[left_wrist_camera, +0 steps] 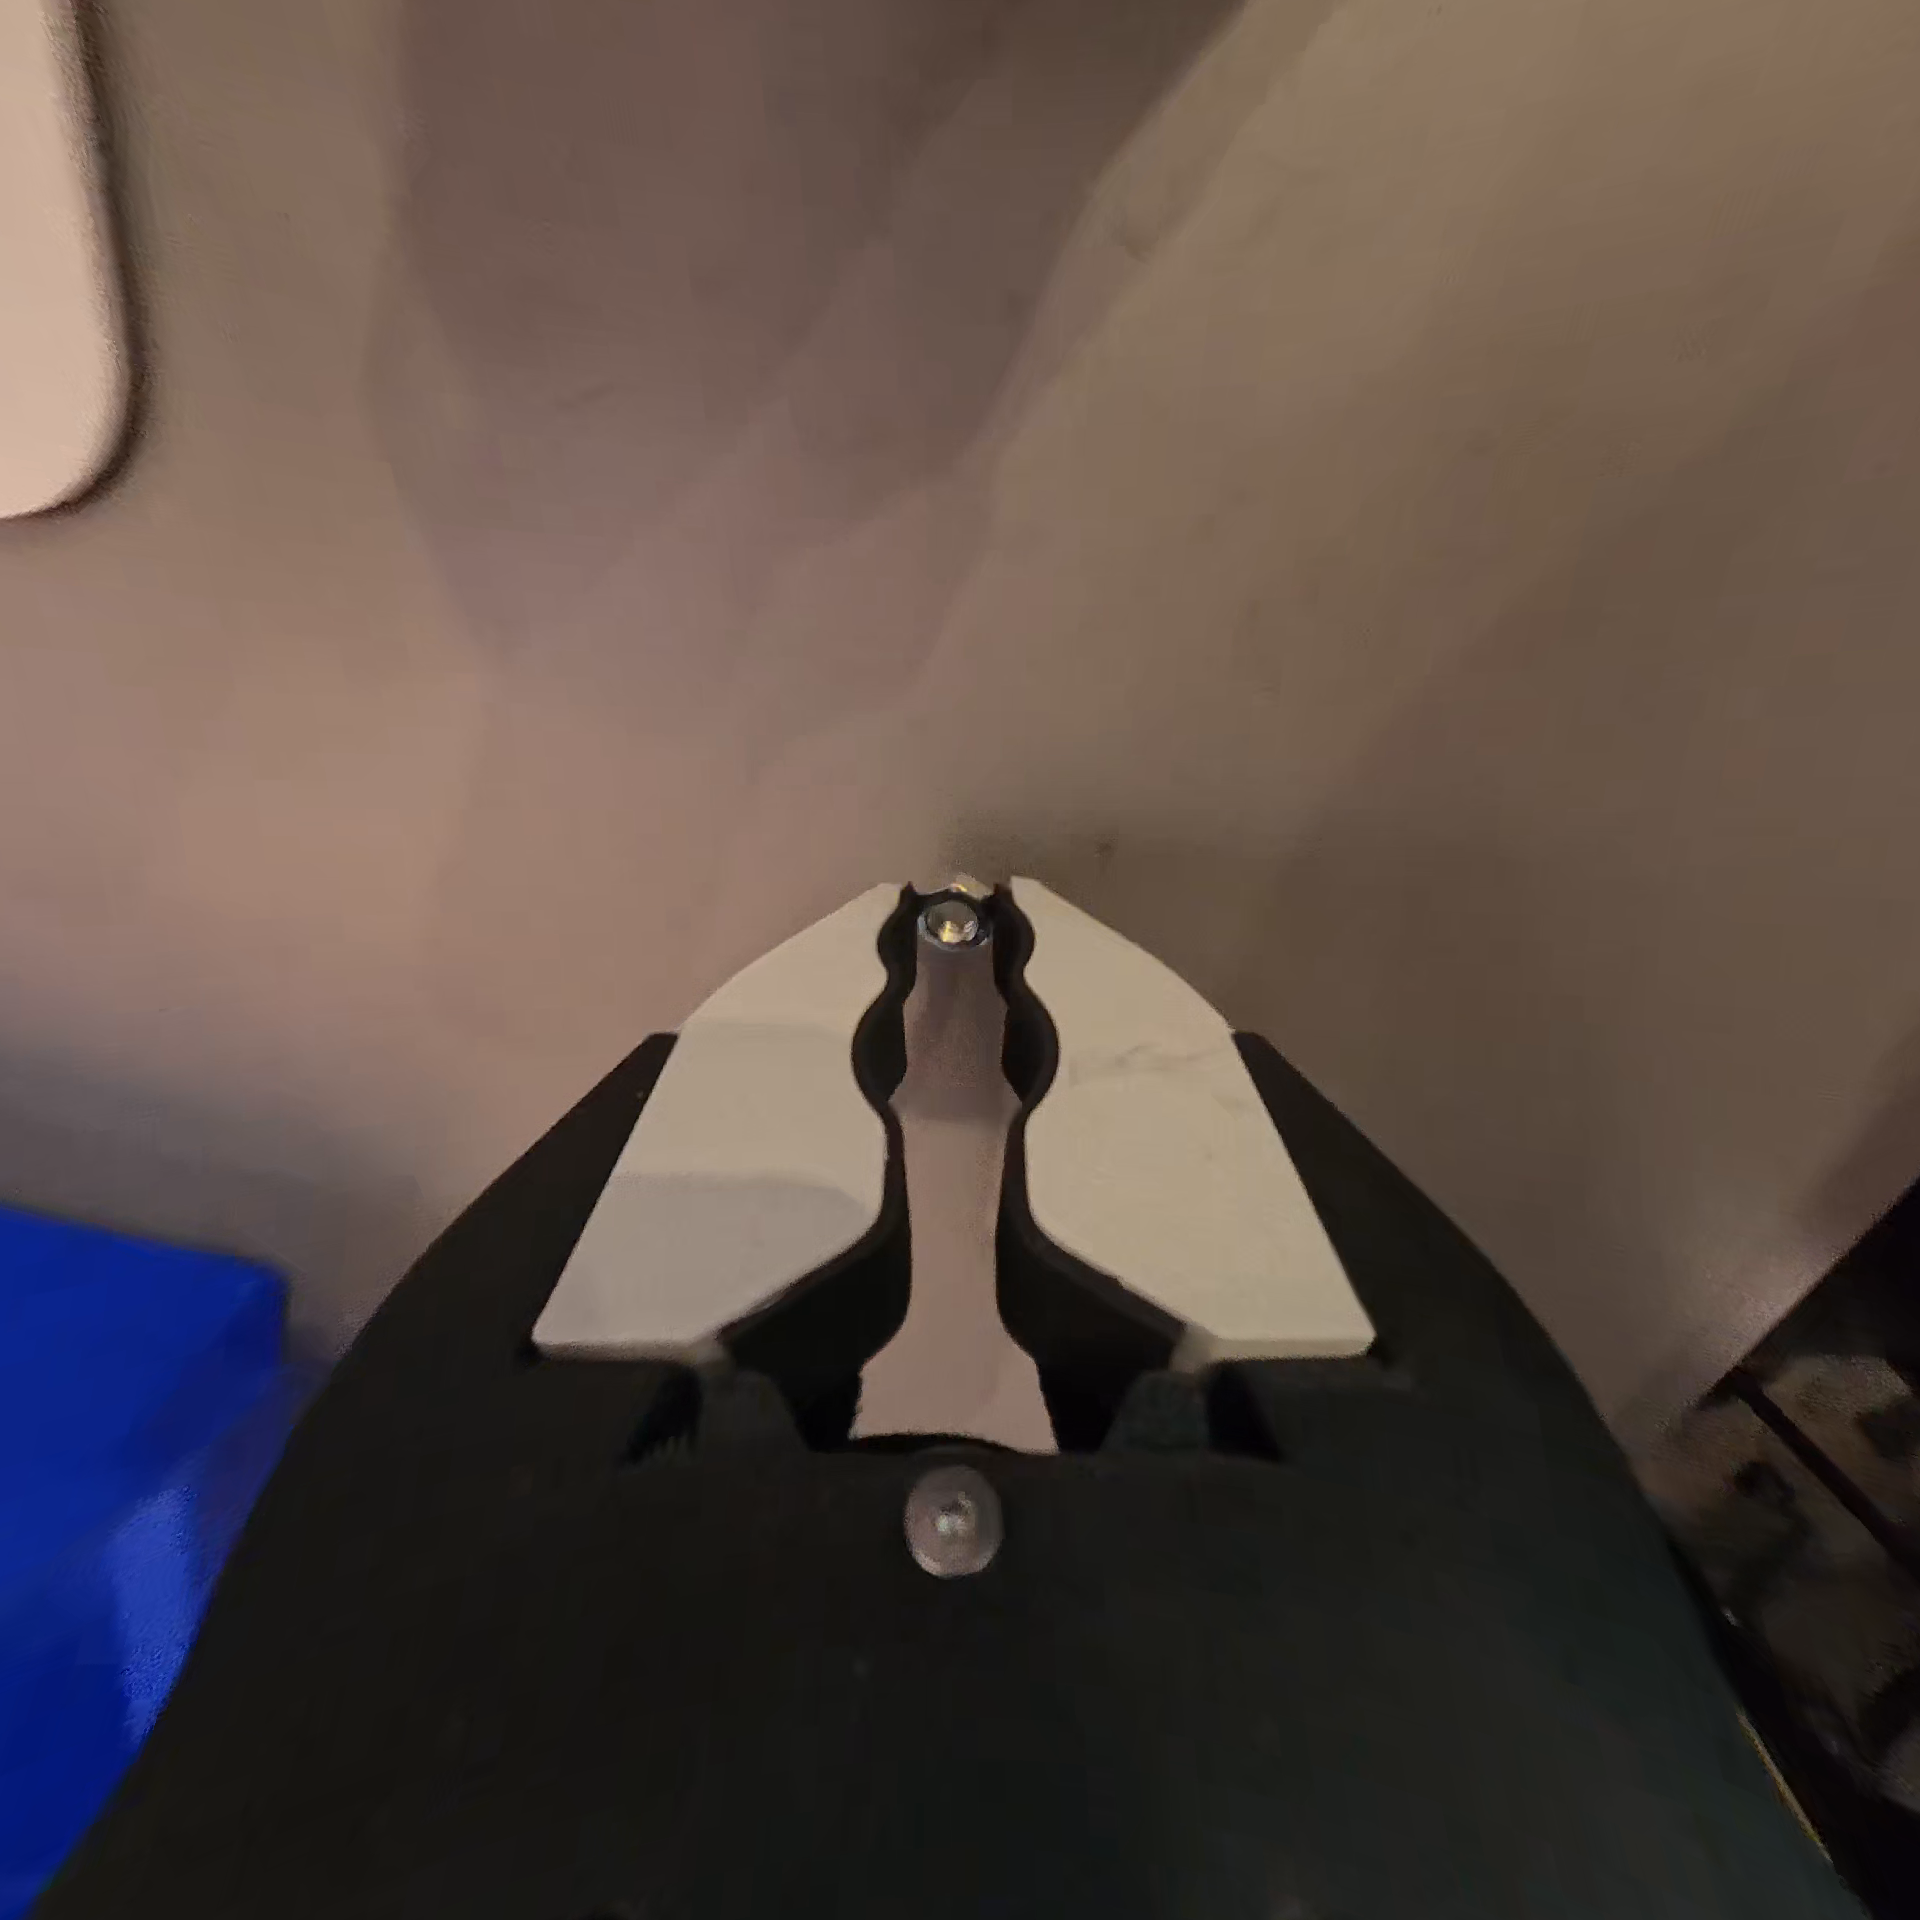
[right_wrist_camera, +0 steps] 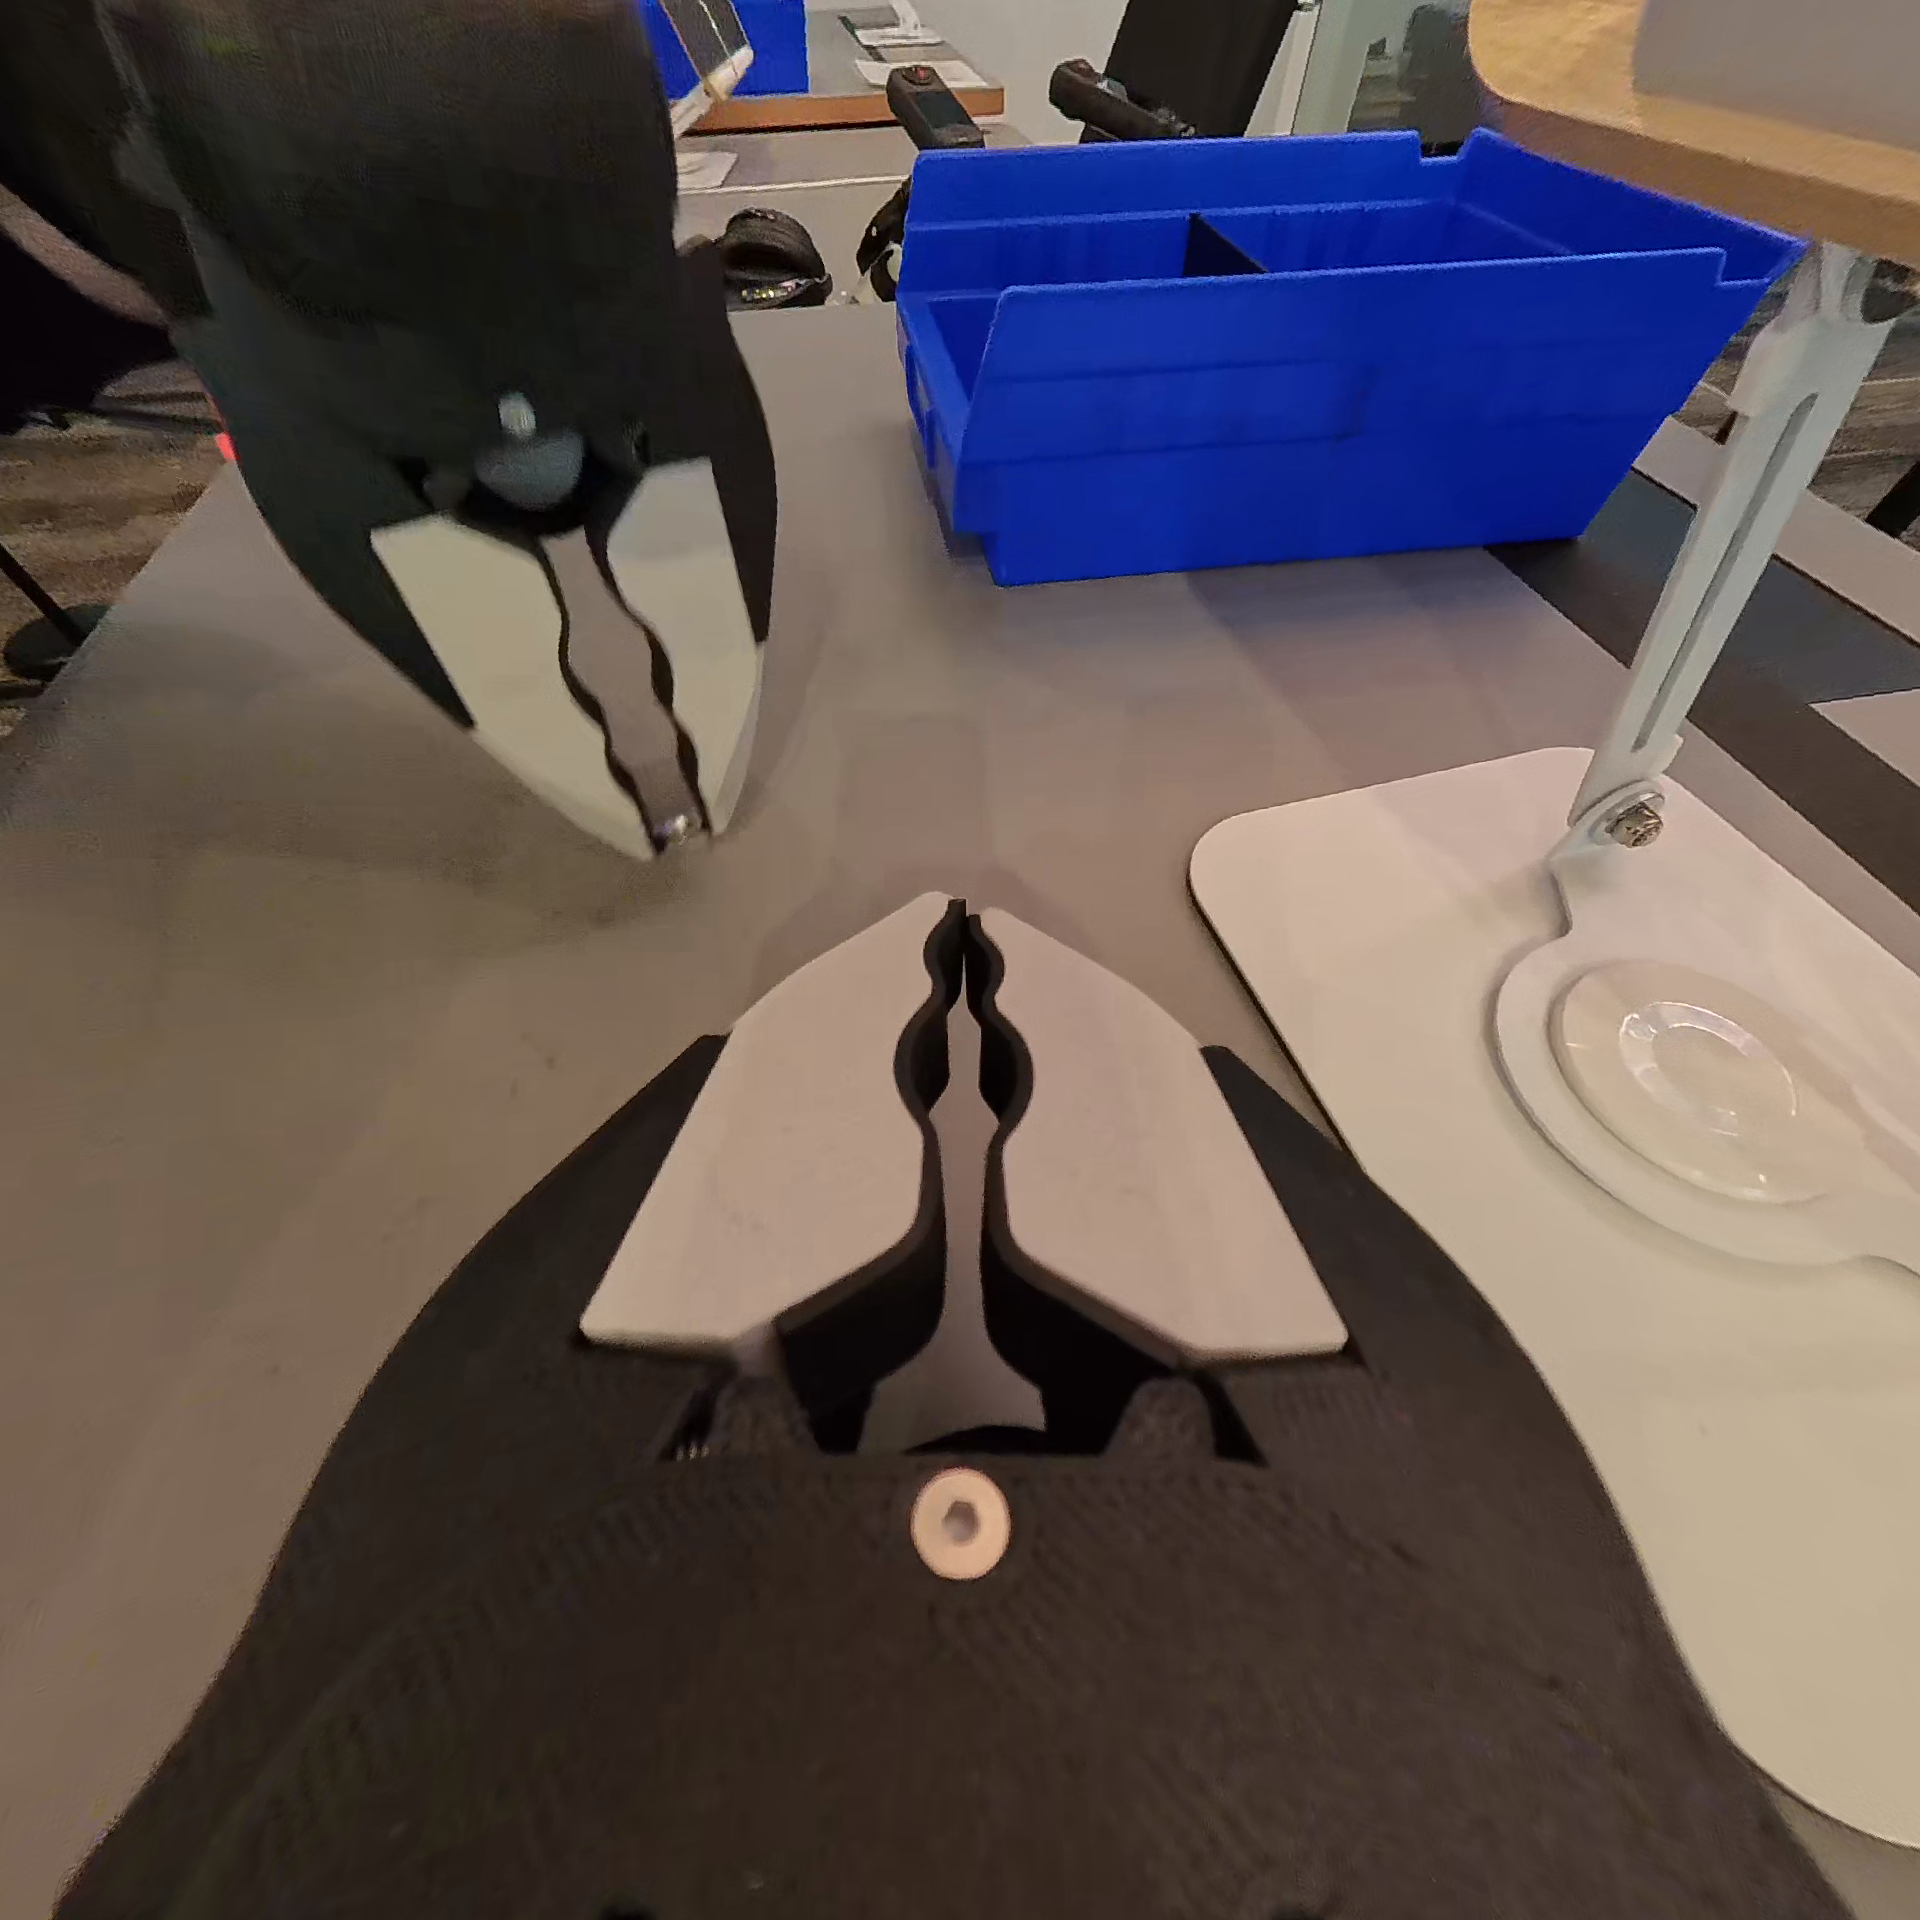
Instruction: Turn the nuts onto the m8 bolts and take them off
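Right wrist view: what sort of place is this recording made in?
Probably an office-like lab or workshop: a grey table carries a blue parts bin and a white stand, with more tables behind.

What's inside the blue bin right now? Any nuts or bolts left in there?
From the right wrist view, the blue bin shows a dark divider and bare blue inner walls. Its floor is hidden behind the tall front wall, so whether nuts or bolts remain inside cannot be told.

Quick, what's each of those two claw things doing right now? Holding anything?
Left gripper: closed on a small shiny metal bolt at its tips.
Right gripper: closed, holding nothing.
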Tool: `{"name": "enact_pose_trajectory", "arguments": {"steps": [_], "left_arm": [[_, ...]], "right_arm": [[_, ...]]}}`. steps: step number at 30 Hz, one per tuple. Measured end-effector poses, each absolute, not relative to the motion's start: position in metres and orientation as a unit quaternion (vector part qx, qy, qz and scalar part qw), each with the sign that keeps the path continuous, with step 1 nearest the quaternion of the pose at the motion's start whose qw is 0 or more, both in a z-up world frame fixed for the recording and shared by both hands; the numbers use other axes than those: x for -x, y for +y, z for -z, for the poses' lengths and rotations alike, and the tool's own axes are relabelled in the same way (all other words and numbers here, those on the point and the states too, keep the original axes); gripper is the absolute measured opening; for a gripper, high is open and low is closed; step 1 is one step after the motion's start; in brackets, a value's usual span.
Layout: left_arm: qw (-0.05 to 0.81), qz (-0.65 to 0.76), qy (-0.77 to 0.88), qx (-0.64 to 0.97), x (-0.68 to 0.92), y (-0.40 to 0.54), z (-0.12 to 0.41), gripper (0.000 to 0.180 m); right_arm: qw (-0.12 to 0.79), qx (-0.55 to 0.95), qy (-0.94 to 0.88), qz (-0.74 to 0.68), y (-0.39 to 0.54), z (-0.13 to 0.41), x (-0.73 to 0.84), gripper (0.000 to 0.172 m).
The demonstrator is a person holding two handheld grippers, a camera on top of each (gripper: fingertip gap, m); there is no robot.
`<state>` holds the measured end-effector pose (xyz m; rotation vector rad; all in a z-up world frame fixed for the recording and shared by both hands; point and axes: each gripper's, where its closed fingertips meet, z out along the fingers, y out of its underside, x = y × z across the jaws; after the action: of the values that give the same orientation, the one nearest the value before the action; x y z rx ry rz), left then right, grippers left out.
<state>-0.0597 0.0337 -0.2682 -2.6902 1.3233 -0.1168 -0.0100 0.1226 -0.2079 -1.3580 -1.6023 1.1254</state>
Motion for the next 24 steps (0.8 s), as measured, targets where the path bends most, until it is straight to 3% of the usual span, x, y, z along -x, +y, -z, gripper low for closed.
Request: {"name": "enact_pose_trajectory", "arguments": {"steps": [1, 6, 8, 13, 20, 24], "left_arm": [[0.061, 0.046, 0.446, 0.892, 0.056, 0.030, 0.275, 0.014], [0.082, 0.084, 0.444, 0.888, 0.045, 0.029, 0.277, 0.016], [0.084, 0.098, 0.444, 0.887, 0.046, 0.026, 0.274, 0.030], [0.154, 0.148, 0.437, 0.874, 0.066, 0.037, 0.217, 0.034], [0.268, 0.004, 0.354, 0.896, 0.231, 0.134, 0.132, 0.022], [0.255, -0.034, 0.339, 0.905, 0.309, 0.184, 0.127, 0.021]], "right_arm": [[0.370, 0.529, -0.625, -0.438, 0.122, 0.208, 0.009, 0.000], [0.370, 0.530, -0.618, -0.448, 0.124, 0.205, 0.006, 0.000], [0.369, 0.529, -0.616, -0.452, 0.124, 0.204, 0.006, 0.000], [0.368, 0.530, -0.605, -0.466, 0.126, 0.200, 0.004, 0.000], [0.370, 0.529, -0.604, -0.468, 0.126, 0.200, 0.004, 0.000], [0.369, 0.528, -0.594, -0.481, 0.127, 0.196, 0.002, 0.000]]}}
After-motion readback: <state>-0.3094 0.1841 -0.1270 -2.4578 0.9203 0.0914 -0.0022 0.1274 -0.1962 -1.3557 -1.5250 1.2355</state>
